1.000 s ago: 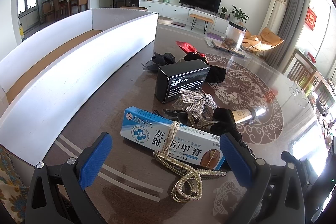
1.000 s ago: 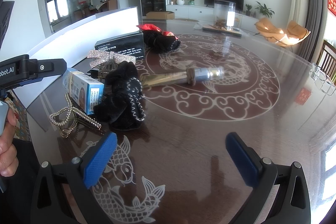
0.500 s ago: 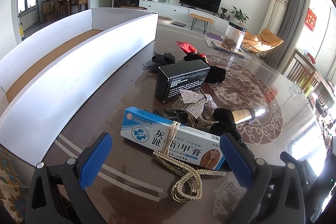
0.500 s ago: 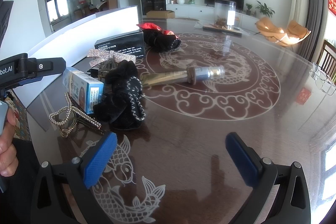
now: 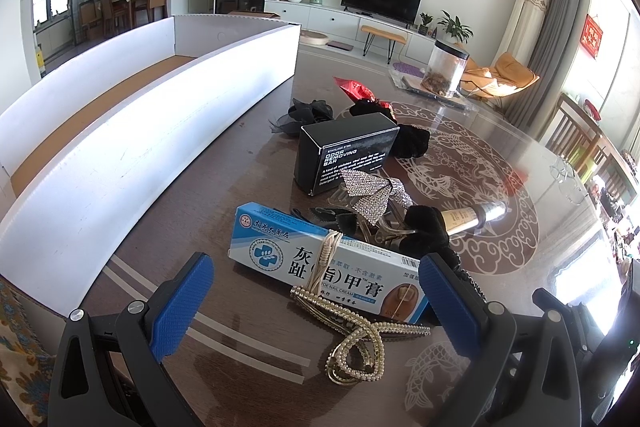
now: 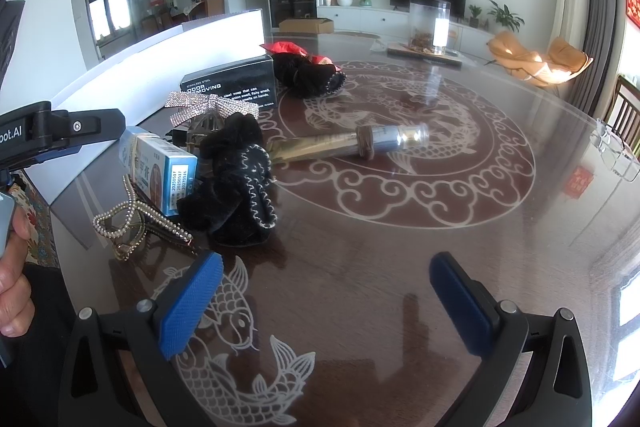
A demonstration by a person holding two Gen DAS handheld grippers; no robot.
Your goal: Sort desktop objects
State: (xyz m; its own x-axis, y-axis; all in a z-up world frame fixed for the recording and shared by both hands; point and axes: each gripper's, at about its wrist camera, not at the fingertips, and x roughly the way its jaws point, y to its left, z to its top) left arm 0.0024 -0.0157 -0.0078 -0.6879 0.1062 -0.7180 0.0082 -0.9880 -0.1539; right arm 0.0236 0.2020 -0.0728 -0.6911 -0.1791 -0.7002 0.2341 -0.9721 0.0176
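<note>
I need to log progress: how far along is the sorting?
Nothing looks sorted: the white tray shows only bare floor. Nothing is in hand; left tongs and right tongs are open. Left: the cream box, black box, tube, scrunchies and hair clips, all on the table.

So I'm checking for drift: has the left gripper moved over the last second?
No. In the left wrist view the left gripper frames the blue nail cream box and white tray exactly as before.
</note>
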